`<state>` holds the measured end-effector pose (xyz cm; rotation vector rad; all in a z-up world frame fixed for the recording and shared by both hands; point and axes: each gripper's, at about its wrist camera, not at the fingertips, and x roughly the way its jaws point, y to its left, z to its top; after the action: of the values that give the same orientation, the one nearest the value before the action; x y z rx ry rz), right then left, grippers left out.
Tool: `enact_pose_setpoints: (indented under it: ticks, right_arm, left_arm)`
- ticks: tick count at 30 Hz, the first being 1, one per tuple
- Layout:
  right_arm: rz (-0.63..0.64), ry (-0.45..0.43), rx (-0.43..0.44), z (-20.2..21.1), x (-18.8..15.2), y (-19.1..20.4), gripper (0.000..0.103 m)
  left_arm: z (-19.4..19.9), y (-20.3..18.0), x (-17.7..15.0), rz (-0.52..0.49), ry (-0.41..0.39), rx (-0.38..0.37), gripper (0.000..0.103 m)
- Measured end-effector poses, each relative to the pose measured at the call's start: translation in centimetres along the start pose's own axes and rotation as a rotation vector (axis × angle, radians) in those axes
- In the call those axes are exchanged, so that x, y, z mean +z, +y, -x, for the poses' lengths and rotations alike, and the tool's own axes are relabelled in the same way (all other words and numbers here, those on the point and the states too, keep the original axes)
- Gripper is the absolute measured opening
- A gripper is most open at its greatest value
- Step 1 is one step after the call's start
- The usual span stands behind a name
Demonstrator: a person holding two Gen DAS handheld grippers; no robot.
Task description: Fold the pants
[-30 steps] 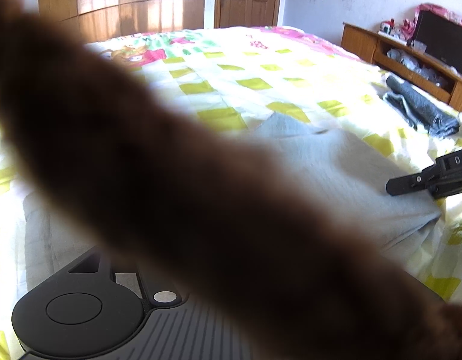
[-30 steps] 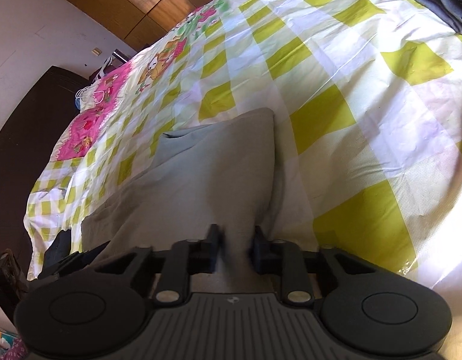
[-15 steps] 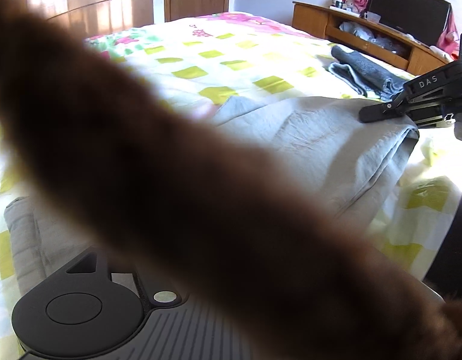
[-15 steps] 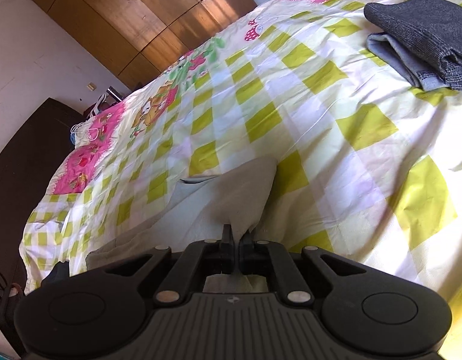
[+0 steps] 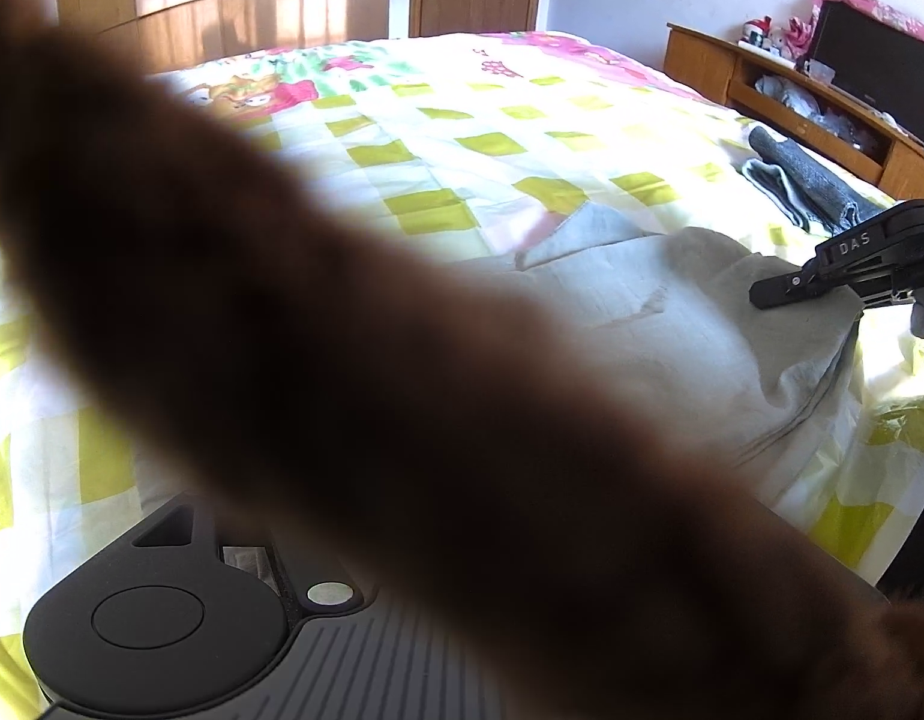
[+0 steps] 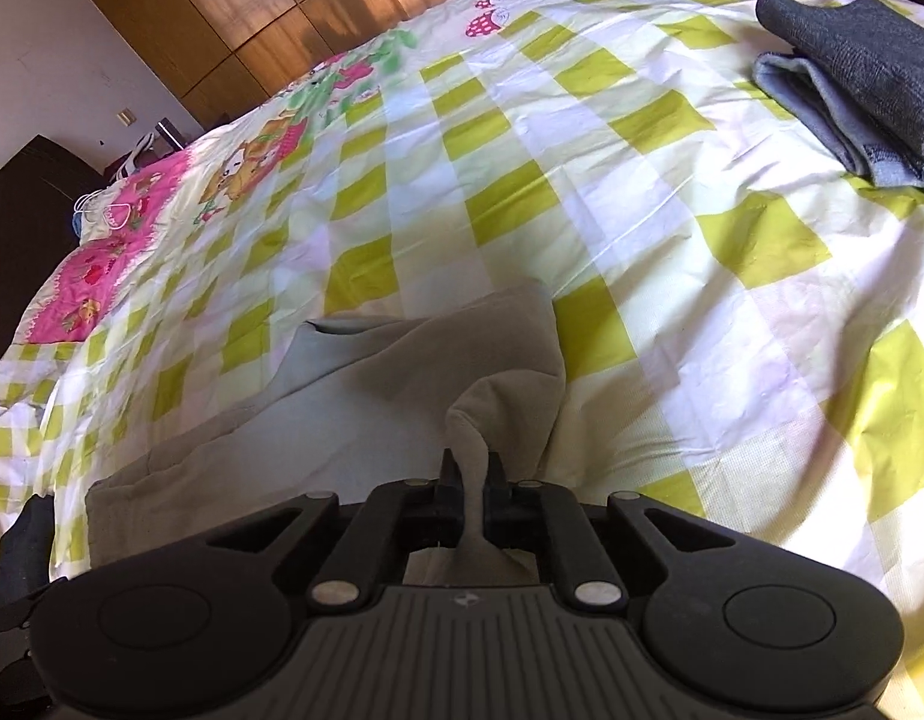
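Note:
Light grey pants (image 6: 402, 372) lie on the checked bedspread (image 6: 642, 192), partly folded over. My right gripper (image 6: 471, 474) is shut on a pinched fold of the pants near their right edge and lifts it a little. It also shows in the left wrist view (image 5: 780, 291), resting on the pants (image 5: 672, 336). A blurred brown shape (image 5: 342, 330) close to the lens covers most of the left wrist view and hides the left gripper's fingers. Only the left gripper's body shows at the bottom left of that view.
A folded stack of dark grey and blue clothes (image 6: 858, 78) lies on the bed at the far right and also shows in the left wrist view (image 5: 804, 186). A wooden headboard shelf (image 5: 792, 96) stands behind it. Wooden wardrobes and a door line the far wall.
My right gripper has closed on the pants fold and raised it, pulling the cloth towards the near edge. The left wrist view has swung a little, still blocked by the brown shape.

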<state>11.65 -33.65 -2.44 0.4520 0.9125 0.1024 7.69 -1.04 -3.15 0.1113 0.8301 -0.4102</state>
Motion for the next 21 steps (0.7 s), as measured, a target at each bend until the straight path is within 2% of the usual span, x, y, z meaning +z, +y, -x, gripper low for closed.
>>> enact_pose_setpoints:
  ticks: [4,9,15,21]
  right_arm:
    - [0.079,-0.074,0.003,2.8,0.8,2.8,0.022]
    - [0.24,-0.108,0.039,4.4,1.2,8.3,0.022]
    - [0.452,-0.101,0.103,2.7,-0.2,16.6,0.022]
    - [0.571,-0.063,0.171,0.8,-1.9,22.6,0.022]
  left_arm:
    - [0.7,0.6,0.1,0.025,-0.016,0.011,0.068]
    - [3.1,2.1,0.4,0.045,-0.067,0.041,0.068]
    - [4.9,5.0,-0.6,0.071,-0.069,0.123,0.068]
    - [5.9,8.2,-1.5,0.155,-0.056,0.159,0.068]
